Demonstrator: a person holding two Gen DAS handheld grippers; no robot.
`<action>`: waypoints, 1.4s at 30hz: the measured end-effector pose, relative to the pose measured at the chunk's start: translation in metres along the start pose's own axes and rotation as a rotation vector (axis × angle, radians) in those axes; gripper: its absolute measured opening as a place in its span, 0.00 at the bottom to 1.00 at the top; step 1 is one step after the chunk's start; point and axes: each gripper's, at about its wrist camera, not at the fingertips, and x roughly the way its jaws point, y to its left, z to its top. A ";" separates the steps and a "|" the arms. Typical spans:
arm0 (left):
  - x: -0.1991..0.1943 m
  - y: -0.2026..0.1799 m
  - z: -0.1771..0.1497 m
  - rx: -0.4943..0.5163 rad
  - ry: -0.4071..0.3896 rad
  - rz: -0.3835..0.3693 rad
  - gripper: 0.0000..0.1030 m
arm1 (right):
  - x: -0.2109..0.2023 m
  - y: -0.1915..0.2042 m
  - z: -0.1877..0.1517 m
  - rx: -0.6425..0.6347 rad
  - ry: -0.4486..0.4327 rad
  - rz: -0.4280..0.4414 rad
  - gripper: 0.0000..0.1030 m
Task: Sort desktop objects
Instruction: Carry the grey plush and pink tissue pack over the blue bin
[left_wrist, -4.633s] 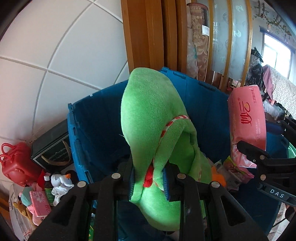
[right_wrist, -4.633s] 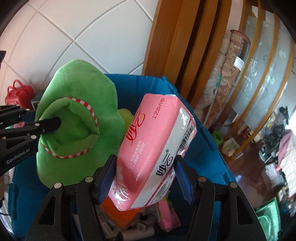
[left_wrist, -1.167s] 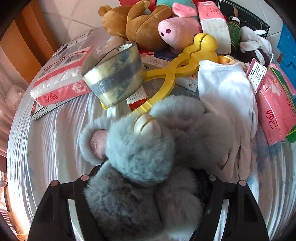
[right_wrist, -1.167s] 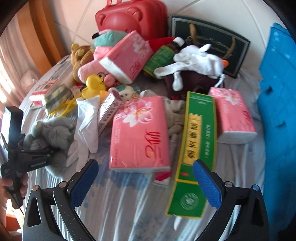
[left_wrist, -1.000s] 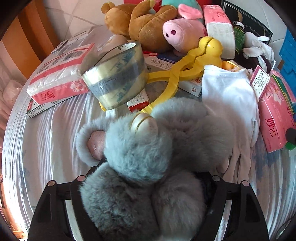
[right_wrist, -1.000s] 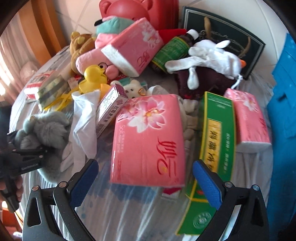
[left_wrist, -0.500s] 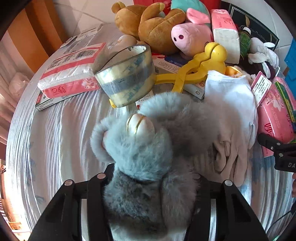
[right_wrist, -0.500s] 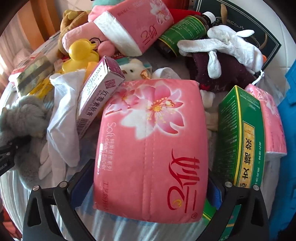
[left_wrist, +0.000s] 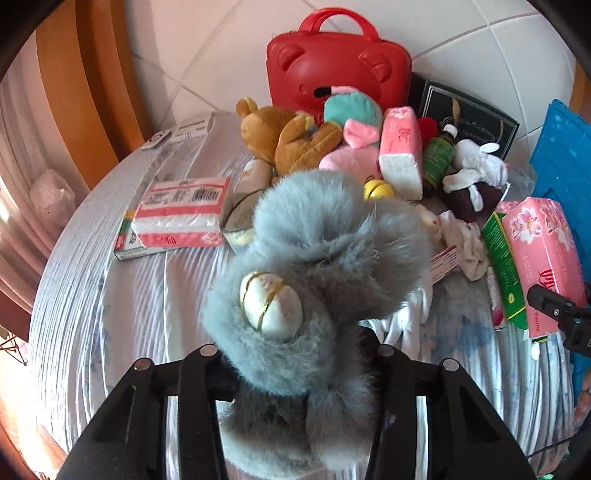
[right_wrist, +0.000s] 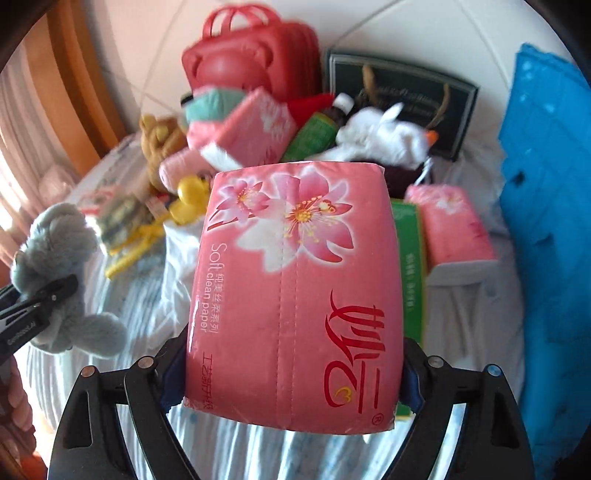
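My left gripper (left_wrist: 295, 373) is shut on a grey furry plush toy (left_wrist: 317, 266) and holds it lifted above the table; the toy also shows at the left of the right wrist view (right_wrist: 55, 266). My right gripper (right_wrist: 291, 373) is shut on a pink tissue pack (right_wrist: 295, 295) with a flower print, raised off the table. The same pack shows at the right of the left wrist view (left_wrist: 543, 254). A blue crate (right_wrist: 554, 221) stands at the right.
On the round table (left_wrist: 110, 295) lie a red bear case (left_wrist: 336, 70), brown bear plush (left_wrist: 288, 136), pink pig plush (left_wrist: 343, 155), more tissue packs (left_wrist: 181, 210), a green box (left_wrist: 502, 258), a green bottle (left_wrist: 437, 155), white gloves (left_wrist: 410, 321) and a dark box (right_wrist: 402, 92).
Both grippers closed on their objects and lifted: the grey plush rose off the table in the left gripper, and the pink tissue pack rose in the right gripper.
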 end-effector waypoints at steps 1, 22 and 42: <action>0.002 0.011 0.010 0.002 -0.018 -0.009 0.41 | -0.014 -0.001 0.002 0.009 -0.028 0.000 0.85; -0.202 -0.190 0.102 0.254 -0.470 -0.415 0.41 | -0.314 -0.120 -0.020 0.179 -0.603 -0.294 0.86; -0.233 -0.495 0.084 0.664 -0.270 -0.722 0.41 | -0.346 -0.321 -0.080 0.298 -0.464 -0.567 0.85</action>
